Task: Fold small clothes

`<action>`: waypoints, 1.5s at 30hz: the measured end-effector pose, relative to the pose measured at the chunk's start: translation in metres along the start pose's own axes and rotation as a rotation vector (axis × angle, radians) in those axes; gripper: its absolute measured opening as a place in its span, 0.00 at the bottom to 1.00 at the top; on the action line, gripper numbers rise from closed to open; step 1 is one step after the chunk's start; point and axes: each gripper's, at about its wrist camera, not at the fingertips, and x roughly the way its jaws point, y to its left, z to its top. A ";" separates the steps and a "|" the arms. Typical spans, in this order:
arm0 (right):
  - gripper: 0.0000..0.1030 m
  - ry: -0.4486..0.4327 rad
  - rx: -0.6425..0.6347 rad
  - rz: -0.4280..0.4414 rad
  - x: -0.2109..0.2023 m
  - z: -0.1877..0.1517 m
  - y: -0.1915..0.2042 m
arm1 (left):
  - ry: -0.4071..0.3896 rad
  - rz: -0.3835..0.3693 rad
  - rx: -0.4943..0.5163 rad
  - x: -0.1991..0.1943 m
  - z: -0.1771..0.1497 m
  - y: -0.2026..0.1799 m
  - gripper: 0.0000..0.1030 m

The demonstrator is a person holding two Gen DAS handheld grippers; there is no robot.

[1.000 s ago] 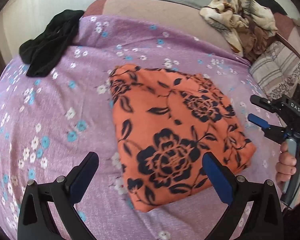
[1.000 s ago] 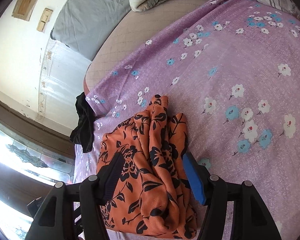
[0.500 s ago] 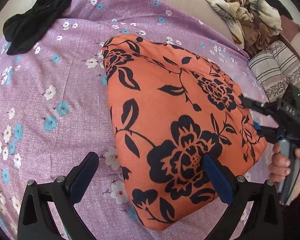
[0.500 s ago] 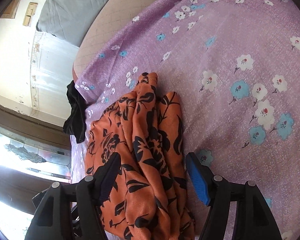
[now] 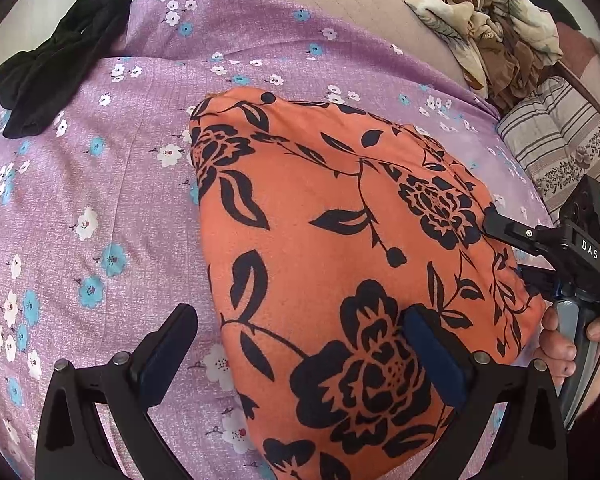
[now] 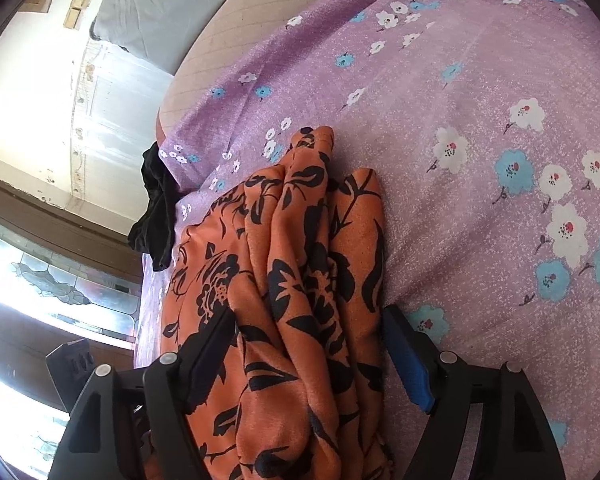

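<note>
A folded orange cloth with black flowers point(image 5: 340, 248) lies on the purple flowered bedsheet point(image 5: 80, 200). My left gripper point(image 5: 300, 356) is open, low over the cloth's near left edge, its right finger resting on the fabric. My right gripper point(image 6: 308, 360) is open and straddles the cloth's bunched layered edge point(image 6: 300, 280), one finger on top and one against the sheet. It also shows in the left wrist view point(image 5: 512, 248) at the cloth's right side, held by a hand.
A black garment point(image 5: 56, 68) lies at the sheet's far left corner. A crumpled beige patterned cloth point(image 5: 488, 20) and a striped cushion point(image 5: 556, 140) sit at the far right. A wall and window point(image 6: 40, 240) lie beyond the bed's edge.
Both grippers moved in closer to the orange cloth. The right gripper's fingers went from beside the cloth to around its edge. Both stayed open.
</note>
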 end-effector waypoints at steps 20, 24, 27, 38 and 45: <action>0.72 0.023 -0.089 0.084 0.015 -0.016 0.020 | -0.002 -0.022 -0.001 0.004 -0.001 -0.005 1.00; 0.56 0.016 -0.099 0.029 0.020 -0.018 0.018 | -0.004 -0.026 0.002 0.005 -0.002 -0.005 1.00; 0.54 0.006 -0.103 0.016 0.021 -0.018 0.018 | 0.000 -0.038 -0.008 0.006 -0.002 -0.002 1.00; 0.53 -0.004 -0.105 0.005 0.021 -0.019 0.018 | -0.024 -0.109 -0.034 0.003 -0.004 0.005 0.72; 0.43 -0.040 -0.175 -0.039 0.016 -0.022 0.035 | -0.075 -0.087 0.001 -0.009 -0.003 0.001 0.42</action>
